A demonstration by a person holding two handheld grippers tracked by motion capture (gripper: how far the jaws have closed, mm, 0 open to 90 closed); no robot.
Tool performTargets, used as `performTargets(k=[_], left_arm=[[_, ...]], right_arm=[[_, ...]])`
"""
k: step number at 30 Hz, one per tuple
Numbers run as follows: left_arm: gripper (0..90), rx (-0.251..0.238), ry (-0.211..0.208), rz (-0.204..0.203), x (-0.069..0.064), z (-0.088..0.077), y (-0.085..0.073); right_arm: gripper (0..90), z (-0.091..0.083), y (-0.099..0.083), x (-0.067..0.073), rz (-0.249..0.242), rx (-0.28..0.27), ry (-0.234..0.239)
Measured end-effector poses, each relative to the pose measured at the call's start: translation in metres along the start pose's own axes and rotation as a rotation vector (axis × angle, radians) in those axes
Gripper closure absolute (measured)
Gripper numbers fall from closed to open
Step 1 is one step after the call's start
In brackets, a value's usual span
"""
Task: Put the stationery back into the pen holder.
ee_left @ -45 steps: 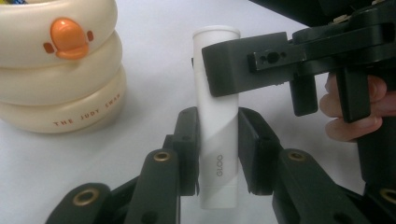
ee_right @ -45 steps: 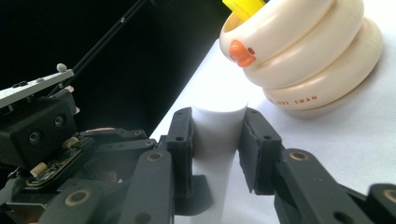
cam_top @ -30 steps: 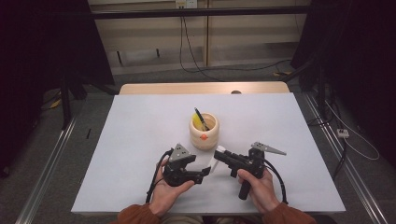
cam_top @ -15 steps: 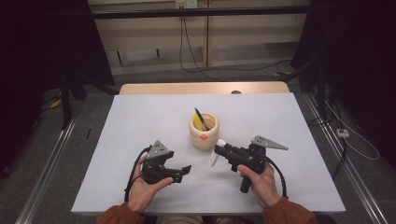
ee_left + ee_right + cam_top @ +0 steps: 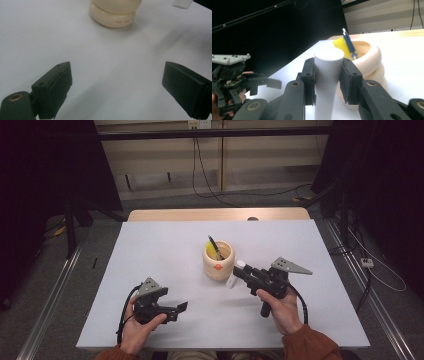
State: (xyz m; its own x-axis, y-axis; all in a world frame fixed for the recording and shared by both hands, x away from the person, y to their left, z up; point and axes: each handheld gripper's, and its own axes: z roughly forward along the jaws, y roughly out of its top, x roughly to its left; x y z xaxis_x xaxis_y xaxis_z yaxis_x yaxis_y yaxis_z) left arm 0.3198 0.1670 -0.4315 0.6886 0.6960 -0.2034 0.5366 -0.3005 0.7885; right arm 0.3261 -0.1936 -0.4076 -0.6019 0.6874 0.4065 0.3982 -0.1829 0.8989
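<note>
My right gripper (image 5: 327, 81) has its fingers (image 5: 309, 80) clamped on a white cylinder (image 5: 327, 75), held off the surface (image 5: 165, 255) just beside the cream holder (image 5: 218, 260), at its 4 o'clock in the high view. Holder sits mid-surface w/ a blue pen (image 5: 215, 248) and sth yellow inside. My left gripper (image 5: 172, 309) is well apart at the holder's 7 o'clock; its fingers (image 5: 53, 87) have just been opening, now wide, nothing btw them.
</note>
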Motion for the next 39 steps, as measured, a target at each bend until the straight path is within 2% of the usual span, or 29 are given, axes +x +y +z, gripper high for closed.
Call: performTargets(k=[4,7,9,13,15,19,30,32,36,39], left_arm=[[8.6,-0.009,-0.021,0.01,0.003,0.0,-0.007],[7.7,-0.018,-0.038,-0.009,0.004,-0.002,-0.01],[6.9,-0.044,-0.039,-0.007,0.005,-0.006,-0.011],[6.4,-0.065,-0.023,-0.003,0.004,-0.007,-0.012],[6.4,-0.074,0.001,0.011,0.005,-0.008,-0.012],[5.3,-0.068,-0.007,-0.006,0.01,-0.007,-0.013],[5.3,-0.054,-0.015,0.002,0.01,-0.005,-0.013],[5.3,-0.058,-0.019,-0.013,0.011,-0.005,-0.013],[5.3,-0.06,-0.02,-0.017,0.011,-0.005,-0.013],[5.3,-0.057,-0.014,-0.018,0.011,-0.005,-0.013]], right_arm=[[67.6,-0.001,0.006,-0.003,-0.024,-0.012,-0.014],[67.6,-0.003,0.01,-0.004,-0.023,-0.029,-0.015],[67.6,-0.004,0.014,-0.005,-0.045,-0.036,-0.024],[67.6,-0.005,0.018,-0.006,-0.061,-0.049,-0.031],[67.6,-0.005,0.021,-0.006,-0.068,-0.056,-0.034],[67.6,-0.004,0.026,-0.006,-0.075,-0.068,-0.034],[67.6,0.006,0.043,-0.004,-0.113,-0.1,-0.039],[67.6,0.008,0.046,-0.004,-0.12,-0.1,-0.046],[67.6,0.011,0.051,-0.006,-0.117,-0.141,-0.048],[67.6,0.015,0.055,-0.005,-0.129,-0.149,-0.05]])
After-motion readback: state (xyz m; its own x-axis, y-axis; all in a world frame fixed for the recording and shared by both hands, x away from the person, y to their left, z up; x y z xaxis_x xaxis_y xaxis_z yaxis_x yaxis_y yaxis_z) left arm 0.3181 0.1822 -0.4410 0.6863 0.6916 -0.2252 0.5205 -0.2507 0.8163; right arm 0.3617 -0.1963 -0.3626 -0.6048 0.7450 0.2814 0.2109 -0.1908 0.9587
